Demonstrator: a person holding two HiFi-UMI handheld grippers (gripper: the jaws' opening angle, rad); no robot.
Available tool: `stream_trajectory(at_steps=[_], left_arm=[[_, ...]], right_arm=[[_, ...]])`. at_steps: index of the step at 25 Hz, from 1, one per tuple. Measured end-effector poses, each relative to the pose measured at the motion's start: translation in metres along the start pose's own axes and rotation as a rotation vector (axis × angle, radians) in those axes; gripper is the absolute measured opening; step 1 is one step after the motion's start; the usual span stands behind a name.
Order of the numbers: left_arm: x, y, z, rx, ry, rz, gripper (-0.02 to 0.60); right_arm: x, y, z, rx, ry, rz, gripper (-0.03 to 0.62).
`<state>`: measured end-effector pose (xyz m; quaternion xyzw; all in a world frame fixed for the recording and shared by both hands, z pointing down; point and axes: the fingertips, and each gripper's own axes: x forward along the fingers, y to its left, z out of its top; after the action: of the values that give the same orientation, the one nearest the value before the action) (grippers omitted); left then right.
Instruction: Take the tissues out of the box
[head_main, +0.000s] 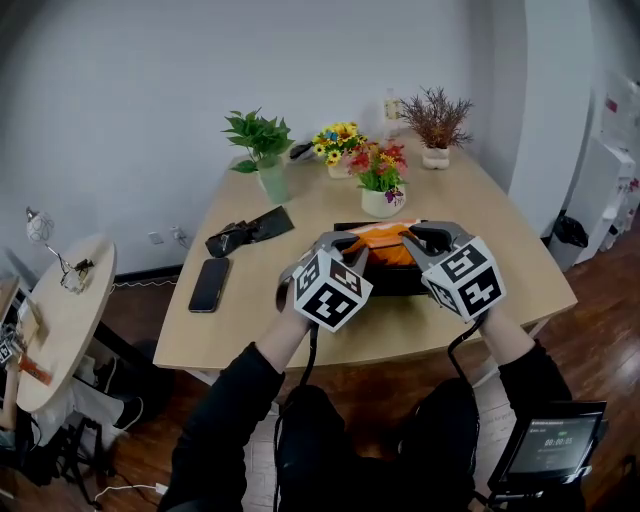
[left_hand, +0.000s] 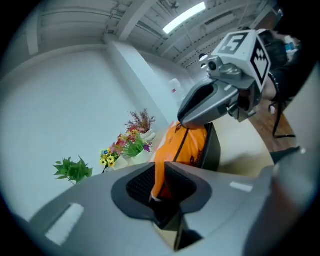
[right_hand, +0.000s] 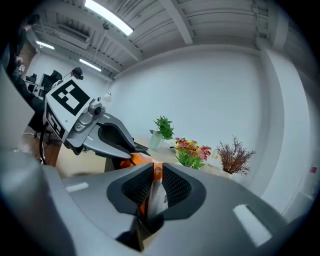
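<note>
Head view: worktop (head_main: 250, 330) carries black box (head_main: 395, 280), orange tissue pack (head_main: 385, 245) still inside. I have left gripper (left_hand: 156, 187) and right gripper (right_hand: 152, 187) nearly closed, each pinching thin wrapper edge at opposite ends. Risk: film tears or slips; box lifts along.

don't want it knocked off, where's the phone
In the head view the phone lies on the table's left side, beside a dark folded item, left of the left gripper.
</note>
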<state>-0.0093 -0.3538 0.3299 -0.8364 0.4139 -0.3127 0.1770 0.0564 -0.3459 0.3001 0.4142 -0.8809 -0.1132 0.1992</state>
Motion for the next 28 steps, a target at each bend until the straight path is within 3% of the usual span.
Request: stream_trajectory(at_steps=[3, 6, 8, 11, 14, 16, 19, 23, 28], left_arm=[[-0.007, 0.005, 0.004, -0.017, -0.056, -0.004, 0.147], [-0.009, 0.001, 0.012, -0.056, -0.094, -0.091, 0.243], [-0.008, -0.008, 0.019, -0.055, -0.094, -0.156, 0.268], [0.003, -0.017, 0.031, 0.029, -0.087, -0.197, 0.291], [0.012, -0.02, 0.039, 0.103, -0.083, -0.251, 0.28], [0.014, -0.026, 0.042, 0.116, -0.08, -0.294, 0.176], [0.015, -0.031, 0.043, 0.126, -0.063, -0.274, 0.132], [0.014, -0.026, 0.044, 0.141, -0.07, -0.216, 0.105], [0.004, -0.006, 0.044, 0.118, -0.104, -0.14, 0.095]], right_arm=[[-0.002, -0.003, -0.001, 0.042, -0.009, 0.009, 0.049], [-0.002, -0.006, 0.002, 0.051, -0.017, 0.017, 0.048], [-0.001, -0.007, 0.006, 0.044, -0.023, 0.025, 0.046], [-0.007, -0.003, 0.02, -0.008, -0.04, 0.023, 0.041], [-0.011, 0.003, 0.036, -0.128, -0.051, -0.009, 0.038], [-0.011, 0.007, 0.042, -0.19, -0.053, -0.019, 0.032], [-0.011, 0.009, 0.044, -0.206, -0.058, -0.008, 0.028], [-0.014, 0.001, 0.046, -0.15, -0.132, -0.005, 0.041], [-0.048, -0.031, 0.065, 0.015, -0.305, -0.068, 0.078]])
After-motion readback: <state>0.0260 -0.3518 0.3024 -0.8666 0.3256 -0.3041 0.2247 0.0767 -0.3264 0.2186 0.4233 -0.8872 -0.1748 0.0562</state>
